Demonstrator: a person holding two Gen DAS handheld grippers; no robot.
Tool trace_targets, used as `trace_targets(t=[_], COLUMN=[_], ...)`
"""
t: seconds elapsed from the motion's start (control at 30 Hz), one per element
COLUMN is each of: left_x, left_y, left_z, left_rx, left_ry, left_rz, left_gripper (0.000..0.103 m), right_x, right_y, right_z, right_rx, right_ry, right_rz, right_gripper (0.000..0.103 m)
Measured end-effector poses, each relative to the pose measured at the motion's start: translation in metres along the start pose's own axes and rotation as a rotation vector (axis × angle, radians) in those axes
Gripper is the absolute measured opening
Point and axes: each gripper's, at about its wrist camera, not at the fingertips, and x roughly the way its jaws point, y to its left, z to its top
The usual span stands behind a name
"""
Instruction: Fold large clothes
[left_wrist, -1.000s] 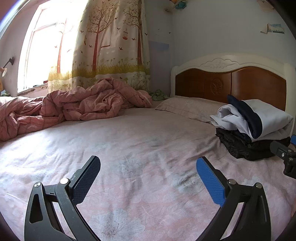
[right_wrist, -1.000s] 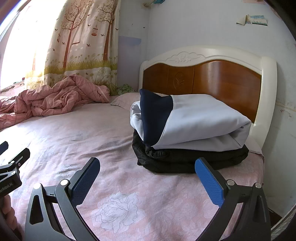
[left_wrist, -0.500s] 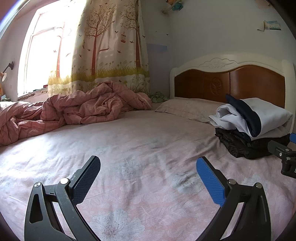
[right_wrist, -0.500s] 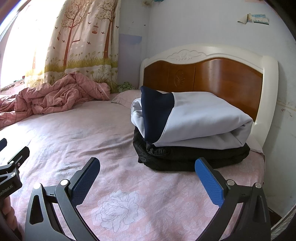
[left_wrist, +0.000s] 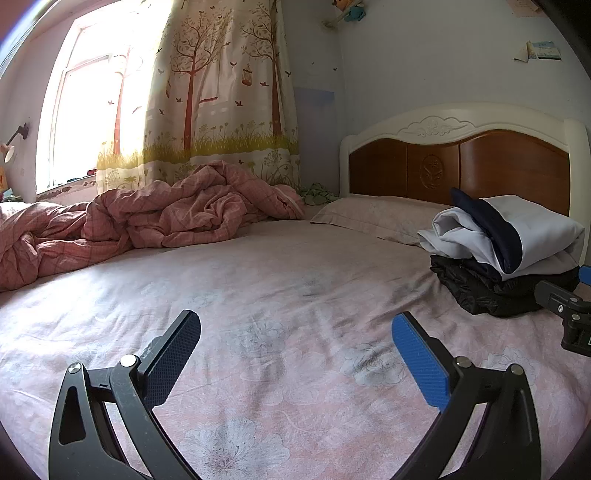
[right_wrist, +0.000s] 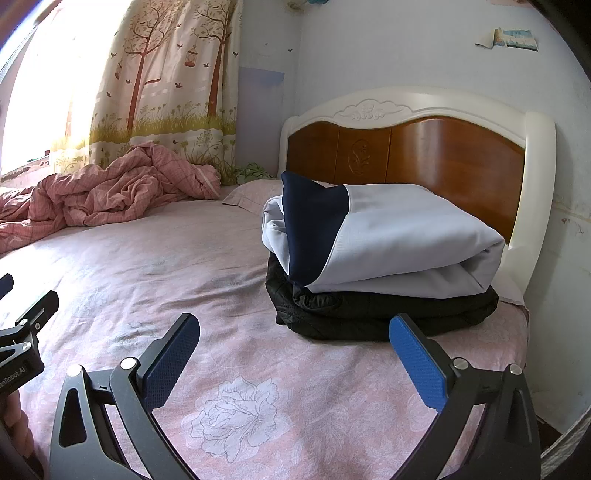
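A folded white and navy garment (right_wrist: 391, 240) lies on top of a folded black garment (right_wrist: 369, 314) near the headboard; the stack also shows in the left wrist view (left_wrist: 509, 236). My right gripper (right_wrist: 294, 349) is open and empty, hovering over the pink sheet just in front of the stack. My left gripper (left_wrist: 295, 345) is open and empty over the middle of the bed, left of the stack. Part of the right gripper shows at the left view's right edge (left_wrist: 565, 306).
The bed has a pink floral sheet (left_wrist: 258, 295). A crumpled pink quilt (left_wrist: 147, 218) lies at the far left by the curtain. A pillow (left_wrist: 369, 218) and the wooden headboard (right_wrist: 443, 162) are at the back. The bed edge (right_wrist: 524, 369) is close on the right.
Both grippers have tilted up and drawn back slightly; the stack sits a little lower in both views. Both stay open and empty.
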Motion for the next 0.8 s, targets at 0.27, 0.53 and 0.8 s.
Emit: trace_targets(t=[0.27,0.53,0.8], left_x=[0.0000,-0.0001,0.0003], left_y=[0.0004,0.0006,0.0002], left_z=[-0.0001,-0.0001,-0.0001], left_rx=[0.000,-0.001,-0.001], left_ry=[0.001,0.001,0.001], left_rz=[0.000,0.000,0.000], left_gripper=[0.103,0.103,0.103], right_x=[0.0001,0.0003,-0.0002], right_y=[0.0002,0.0003,0.0011], right_z=[0.0002,-0.0006,-0.0004], right_rx=[-0.001,-0.006,-0.004], right_ry=[-0.001,-0.001,-0.001], right_rz=[-0.001,0.000,0.000], right_gripper=[0.103,0.103,0.103])
